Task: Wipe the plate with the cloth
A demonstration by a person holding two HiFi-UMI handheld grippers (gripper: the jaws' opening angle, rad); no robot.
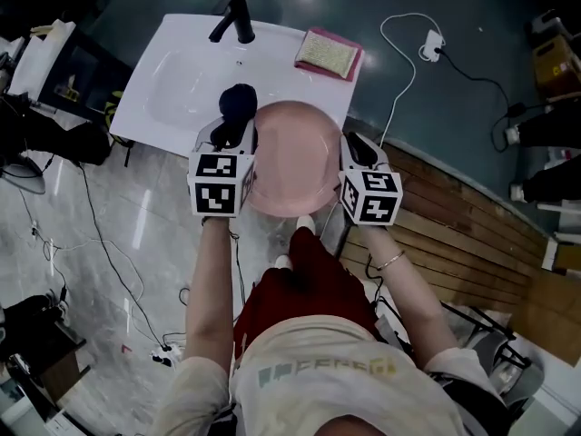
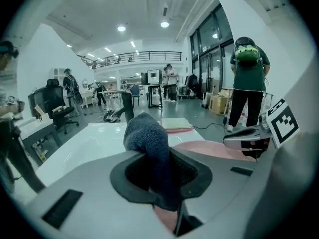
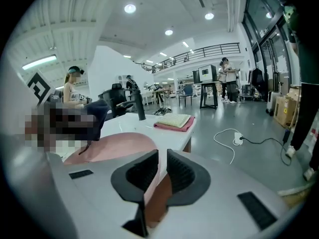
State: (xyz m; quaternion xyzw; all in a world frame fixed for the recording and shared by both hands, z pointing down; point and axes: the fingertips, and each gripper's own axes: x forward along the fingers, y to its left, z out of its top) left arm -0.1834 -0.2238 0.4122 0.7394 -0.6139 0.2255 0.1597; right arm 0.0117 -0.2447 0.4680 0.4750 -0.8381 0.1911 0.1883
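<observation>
A round pink plate [image 1: 295, 157] is held up over the front edge of the white sink [image 1: 168, 80]. My right gripper [image 1: 356, 150] is shut on the plate's right rim; in the right gripper view the rim [image 3: 149, 180] runs between the jaws of that gripper [image 3: 162, 171]. My left gripper [image 1: 232, 133] is shut on a dark blue cloth [image 1: 238, 103] at the plate's left edge. In the left gripper view the cloth [image 2: 148, 139] bulges up out of the left gripper [image 2: 160, 176], with the plate [image 2: 209, 148] just to its right.
A black faucet [image 1: 234, 16] stands at the sink's back. A pink and yellow pad [image 1: 328, 53] lies on its right corner. A white cable with a plug [image 1: 431, 44] trails on the floor, and wooden planks [image 1: 463, 234] lie to the right. A person [image 2: 249, 83] stands nearby.
</observation>
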